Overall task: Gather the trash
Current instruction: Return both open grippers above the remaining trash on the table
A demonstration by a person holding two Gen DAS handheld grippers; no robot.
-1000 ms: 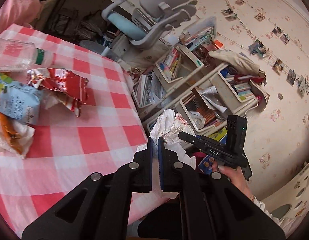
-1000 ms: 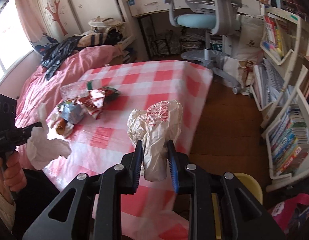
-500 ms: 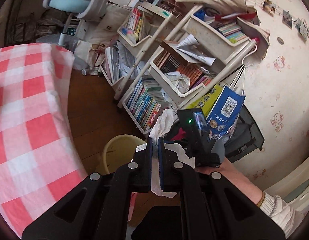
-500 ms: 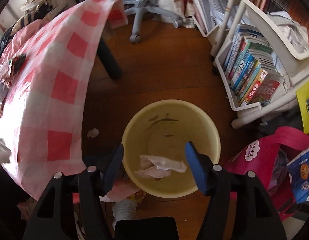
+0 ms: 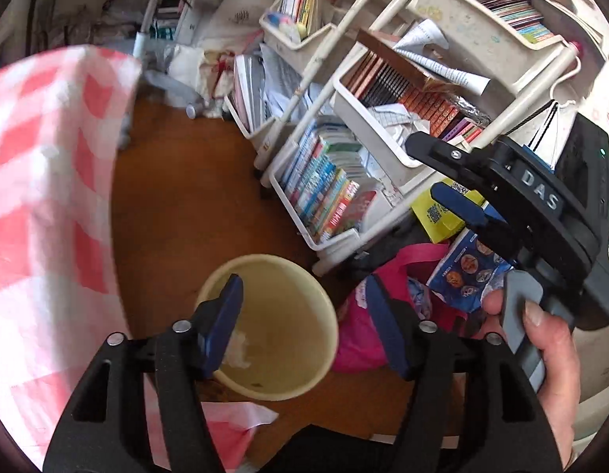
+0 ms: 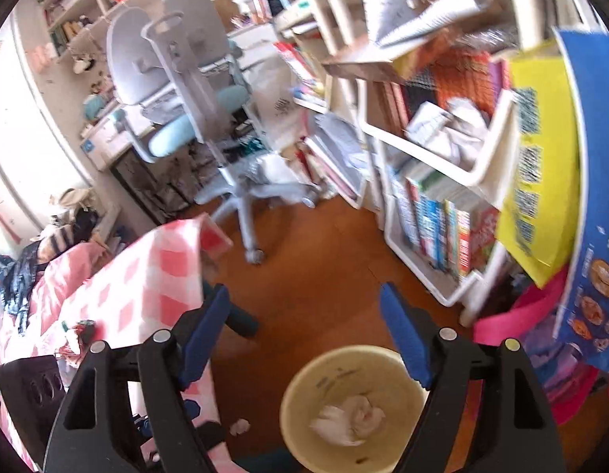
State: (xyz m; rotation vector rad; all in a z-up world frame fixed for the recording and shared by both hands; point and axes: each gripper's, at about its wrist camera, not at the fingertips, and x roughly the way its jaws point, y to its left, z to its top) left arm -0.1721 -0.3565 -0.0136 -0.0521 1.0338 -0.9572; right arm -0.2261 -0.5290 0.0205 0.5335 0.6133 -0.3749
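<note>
With both tools hanging over the yellow bin (image 5: pixel 324 307), I see my left gripper (image 5: pixel 308 315) spread wide and empty, its blue pads (image 5: pixel 221 327) straddling the bin's mouth. My right gripper (image 6: pixel 304 335) is likewise parted with nothing between its tongs; in the left view it sits off to the right, held in a hand (image 5: pixel 548 351), and points back toward the bookshelves.

The bin stands upright on the floor, mouth up, just beside the table's edge. Inside it lies the crumpled white wrapper (image 6: pixel 347 418), a loose wad with no clear long axis, resting on the bottom. A small white scrap (image 6: pixel 239 427) sits on the floor just left of the bin, near the hanging cloth.

More trash (image 6: pixel 77 335) remains on the pink checked tablecloth (image 6: pixel 146 276), well apart from the bin. A pink tote bag (image 5: pixel 367 339) presses against the bin's right side, with a blue printed bag (image 6: pixel 592 236) and a yellow one (image 6: pixel 541 181) above it. White book racks (image 5: pixel 336 197) crowd the right; a grey and blue desk chair (image 6: pixel 186 110) stands beyond on the brown wooden floor (image 5: pixel 194 205).
</note>
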